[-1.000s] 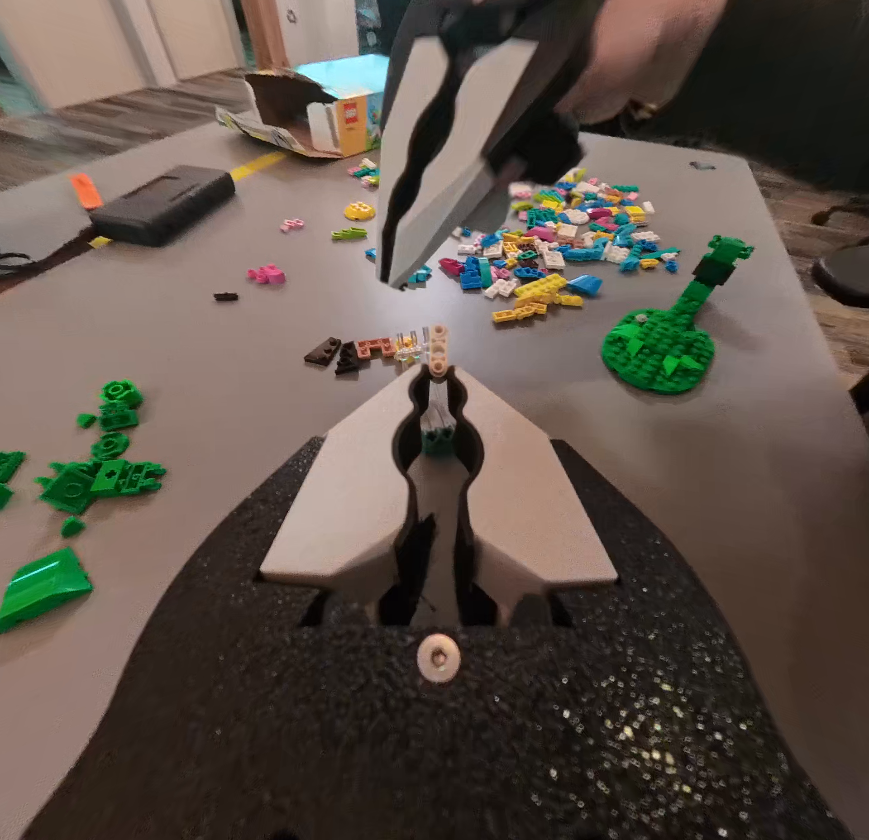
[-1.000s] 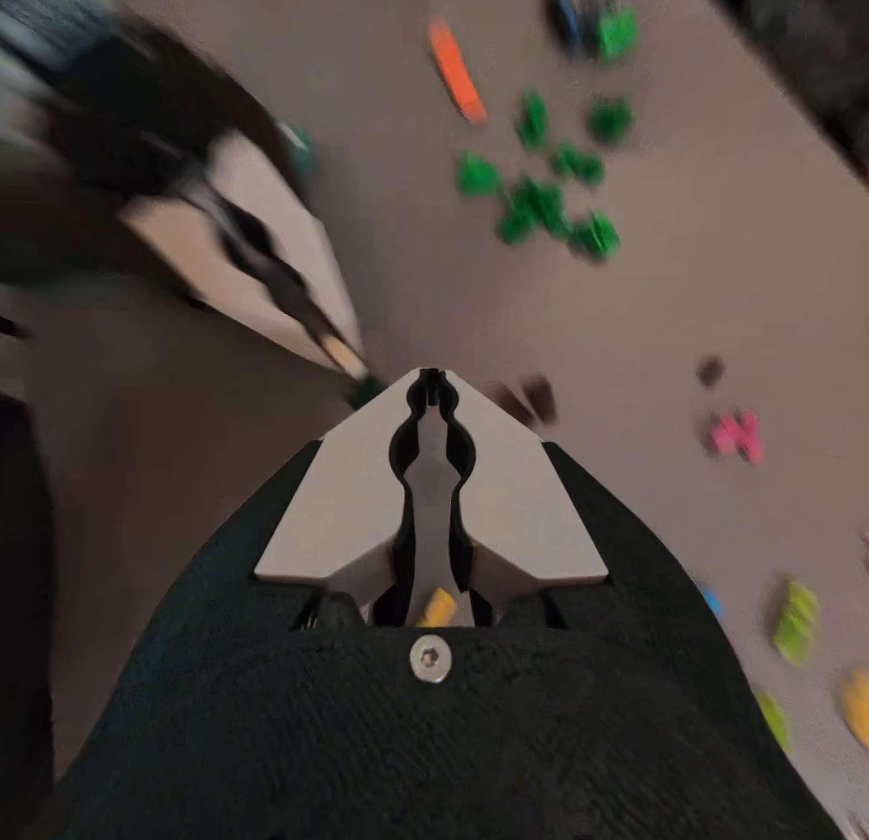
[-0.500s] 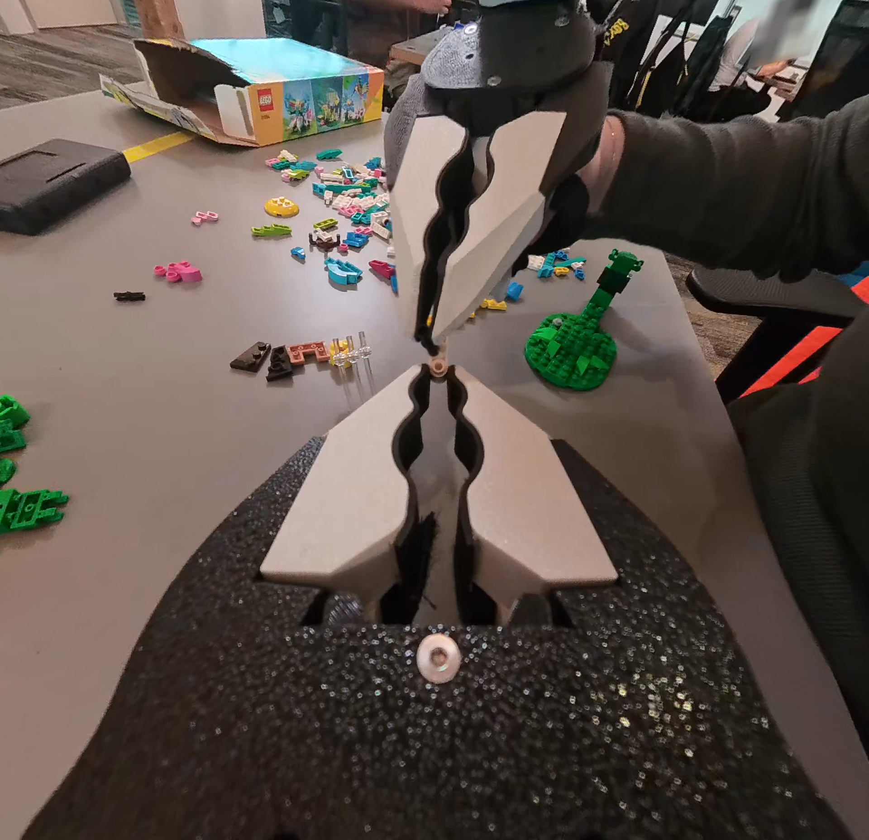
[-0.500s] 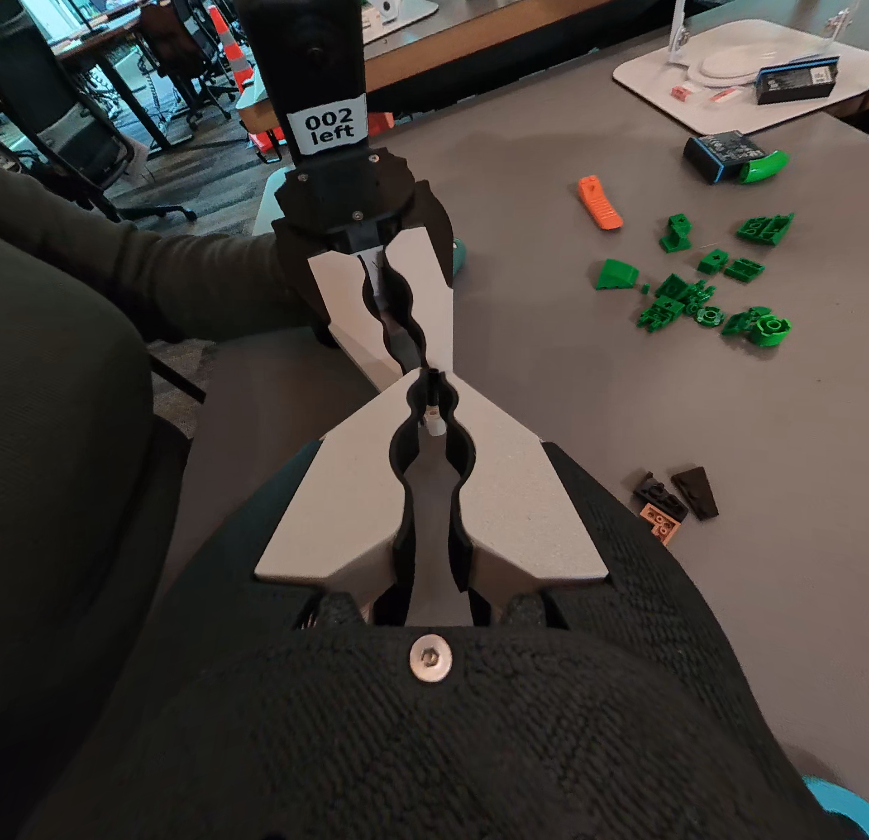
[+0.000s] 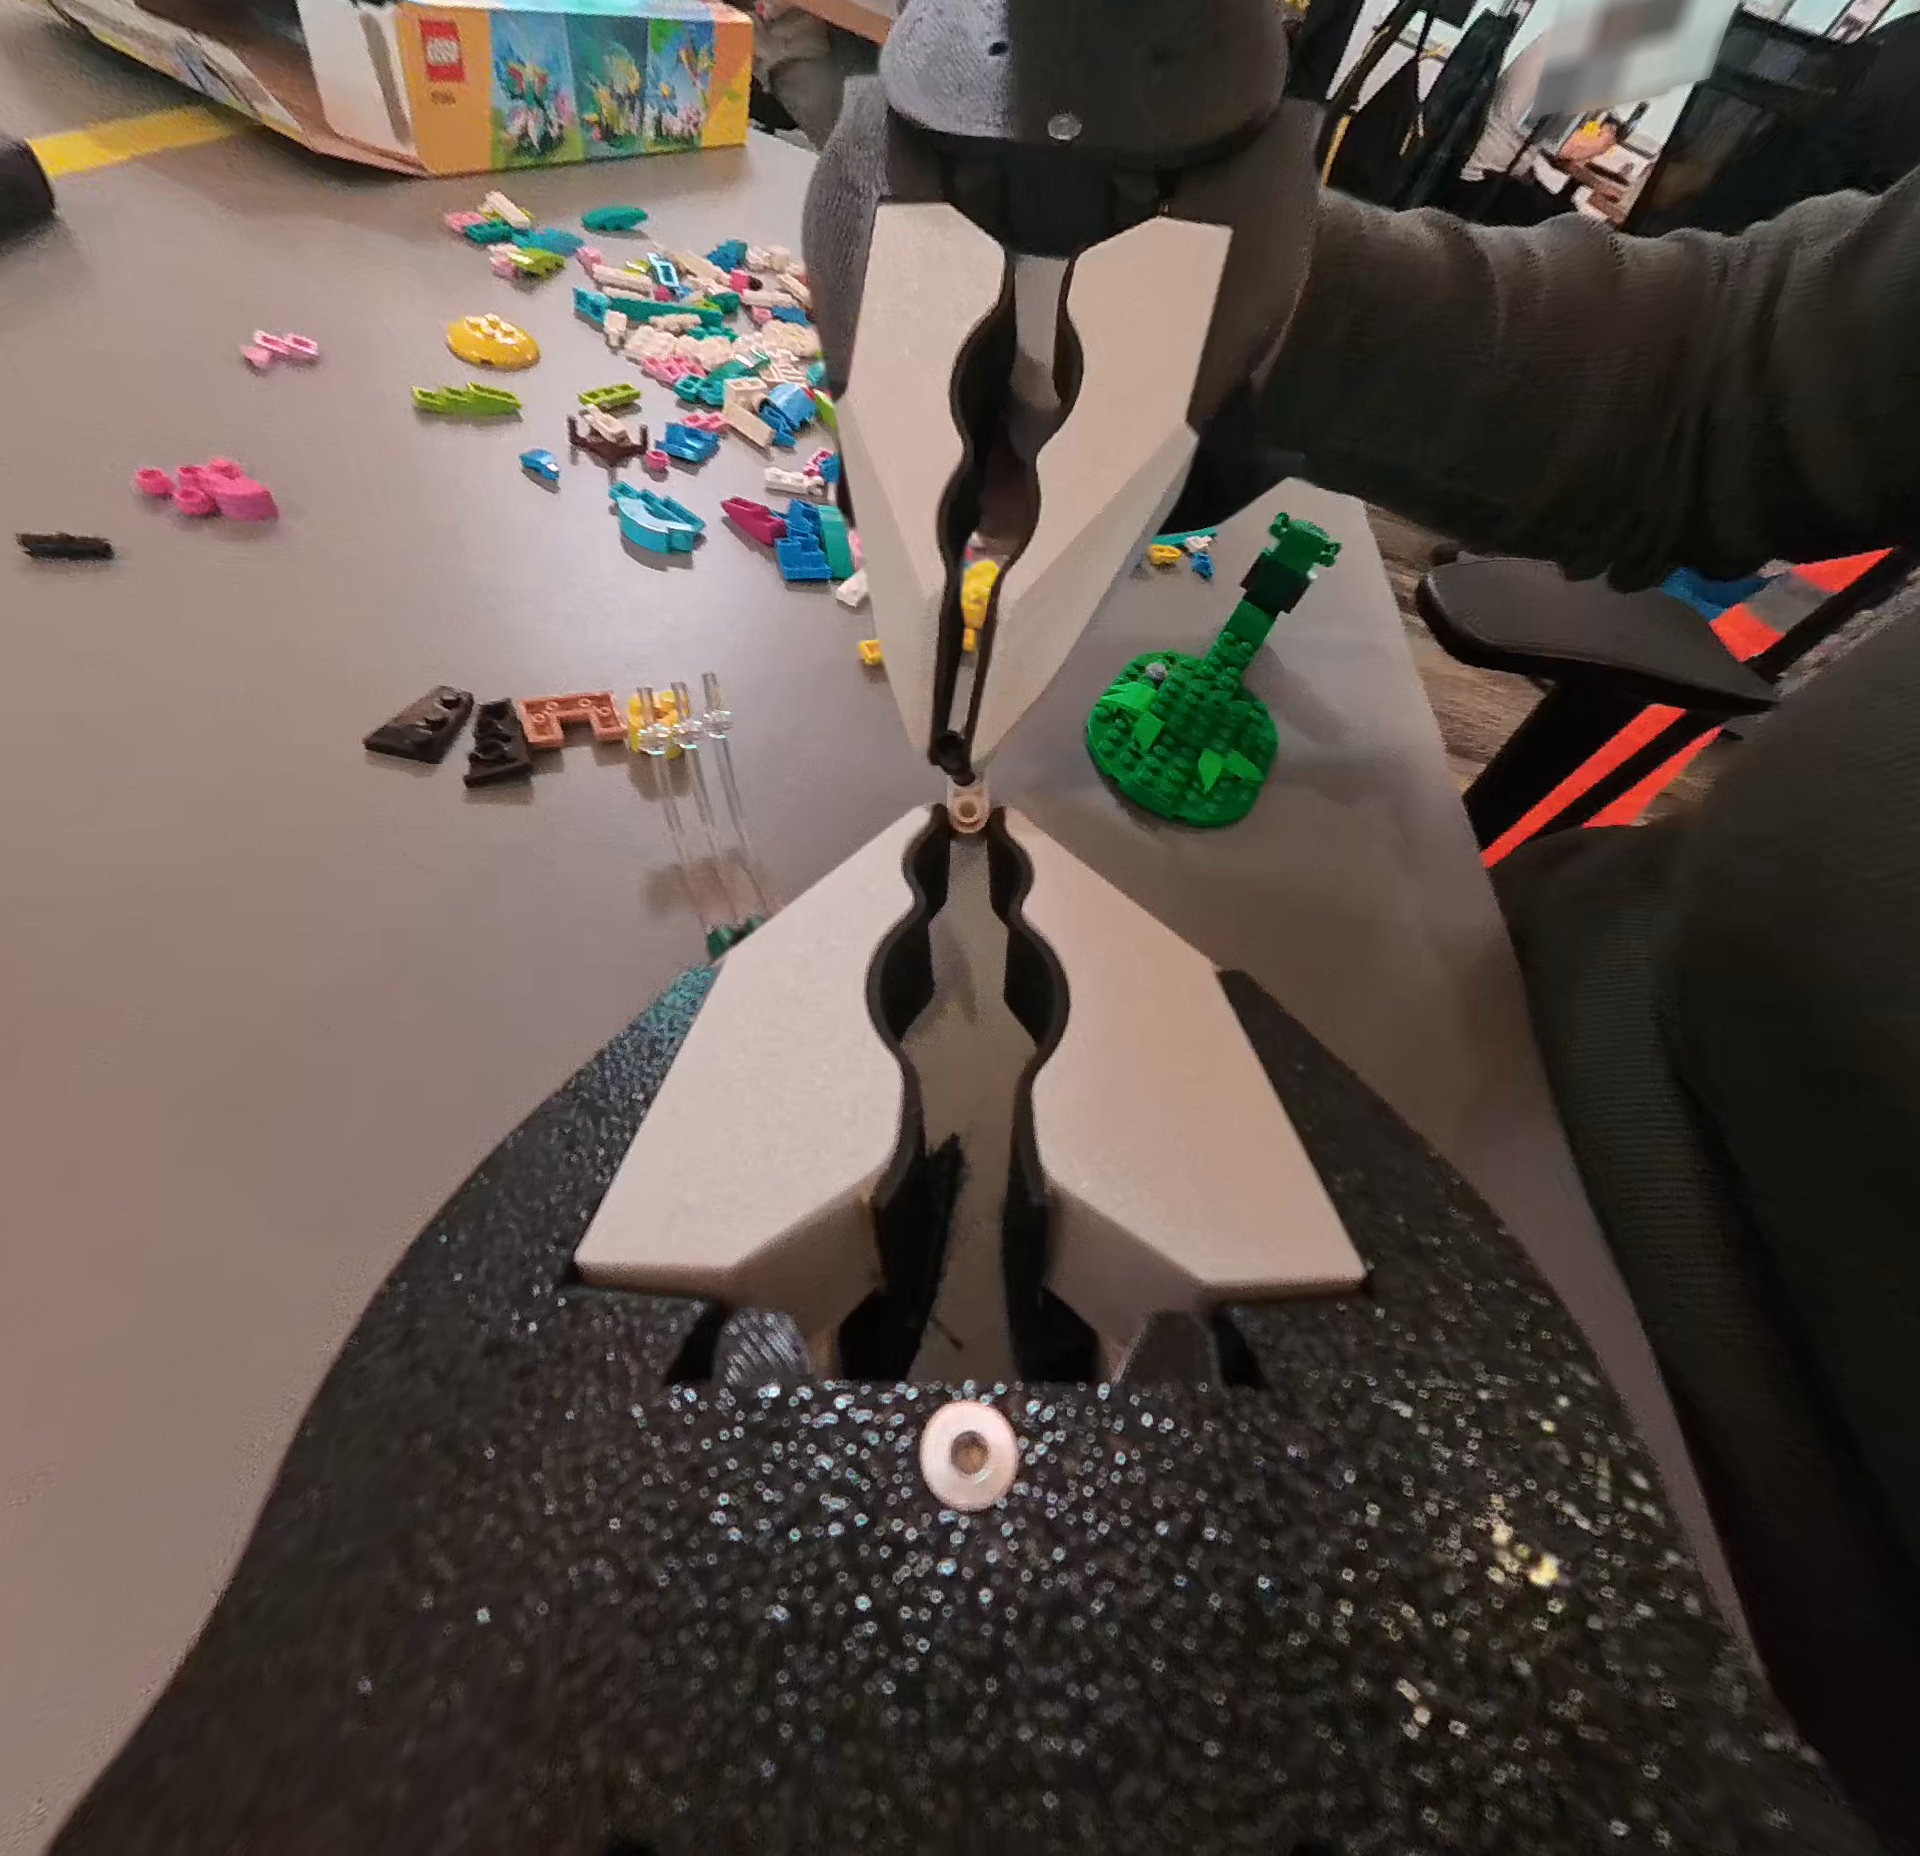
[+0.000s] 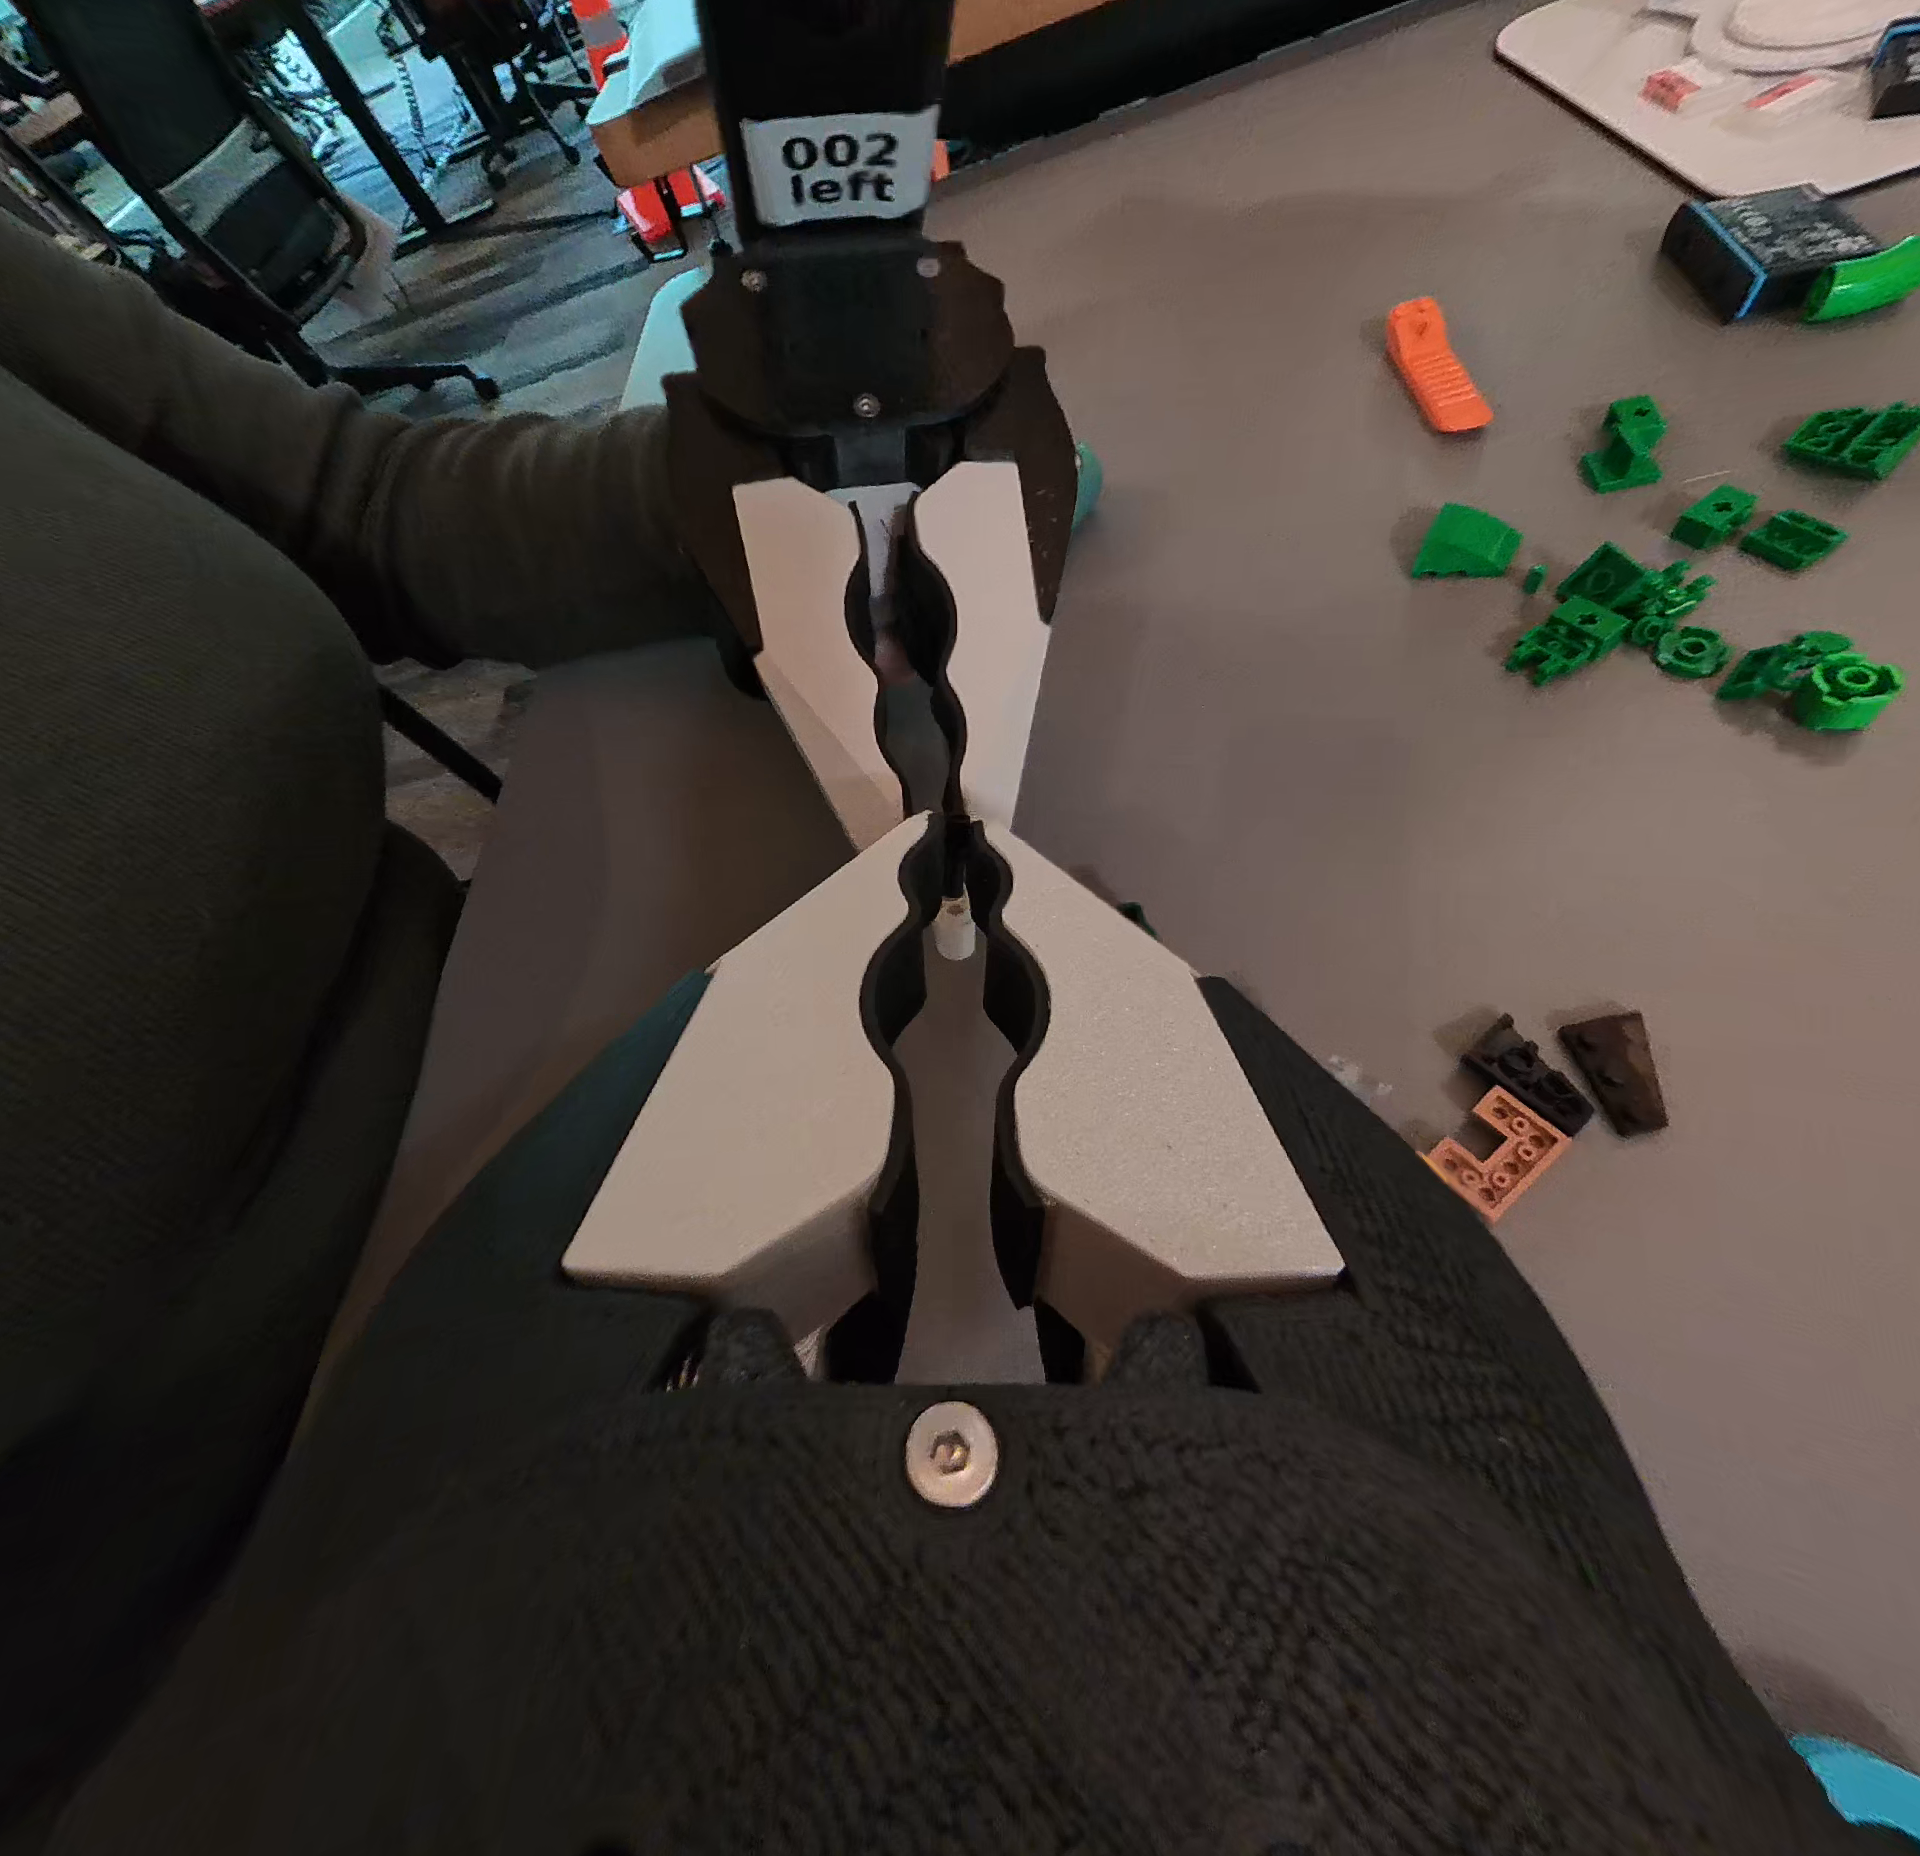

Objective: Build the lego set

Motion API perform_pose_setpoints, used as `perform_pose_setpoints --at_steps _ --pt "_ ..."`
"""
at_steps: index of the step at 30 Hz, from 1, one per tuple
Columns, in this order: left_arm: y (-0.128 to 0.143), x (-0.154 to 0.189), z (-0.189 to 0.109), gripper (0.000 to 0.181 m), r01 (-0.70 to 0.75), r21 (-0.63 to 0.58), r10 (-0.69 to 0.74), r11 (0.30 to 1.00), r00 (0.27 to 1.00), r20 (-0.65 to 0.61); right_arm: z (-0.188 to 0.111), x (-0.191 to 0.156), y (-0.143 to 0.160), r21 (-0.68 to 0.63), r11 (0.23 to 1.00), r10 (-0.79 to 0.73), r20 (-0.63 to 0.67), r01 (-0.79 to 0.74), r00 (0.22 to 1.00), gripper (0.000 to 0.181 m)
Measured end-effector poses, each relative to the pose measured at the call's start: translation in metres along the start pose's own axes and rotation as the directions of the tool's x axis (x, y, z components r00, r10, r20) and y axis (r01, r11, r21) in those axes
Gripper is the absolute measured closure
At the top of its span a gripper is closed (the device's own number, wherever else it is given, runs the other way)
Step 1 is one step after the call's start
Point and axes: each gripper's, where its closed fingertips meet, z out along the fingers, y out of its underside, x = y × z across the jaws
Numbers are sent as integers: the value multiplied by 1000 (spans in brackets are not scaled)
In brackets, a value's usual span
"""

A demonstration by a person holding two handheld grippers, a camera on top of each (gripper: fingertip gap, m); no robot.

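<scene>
My left gripper (image 5: 966, 819) is shut on a small tan round piece (image 5: 967, 807) at its tips and is held above the grey table (image 5: 312, 975). My right gripper (image 5: 951, 757) points back at it, tip to tip, shut on a thin black piece (image 5: 948, 748). In the right wrist view my right gripper (image 6: 954, 842) holds that black piece (image 6: 952, 866), which has a white end (image 6: 954, 933) inside the jaws. The left gripper (image 6: 940, 804) faces it, almost touching. The built green round base with a stem (image 5: 1184, 736) stands on the table behind the tips.
A pile of loose coloured bricks (image 5: 707, 352) and the open set box (image 5: 540, 50) lie at the back. Black and tan plates (image 5: 488, 731), clear rods (image 5: 696, 767) and pink pieces (image 5: 208, 487) lie to the left. Green parts (image 6: 1662, 601), an orange separator (image 6: 1439, 367) and a person's sleeves are also in view. Both grippers' tips are close together, under 4 cm apart. The orange separator (image 6: 1439, 367) is about 25 cm from both grippers' fingertips.
Both grippers have risen from the table and turned to face each other. Their tips have come closer and now nearly touch, each still shut on its small piece.
</scene>
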Motion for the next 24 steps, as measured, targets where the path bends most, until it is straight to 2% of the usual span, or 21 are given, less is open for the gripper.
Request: perform_pose_setpoints --at_steps 9,15,20,24 --pt "13 8 8 176 78 -55 -82 995 993 -84 2 -7 18 -12 1000 26 74 -25 997 178" --pt "7 12 8 177 128 -1 -126 992 982 -141 -2 -9 15 51 999 -22 87 18 996 178" --pt "4 13 6 177 123 18 -119 992 981 -153 -6 -11 10 121 993 -31 93 19 995 178" --pt "6 13 7 176 116 10 -114 993 982 -150 -6 -11 11 126 992 -32 98 20 995 178"
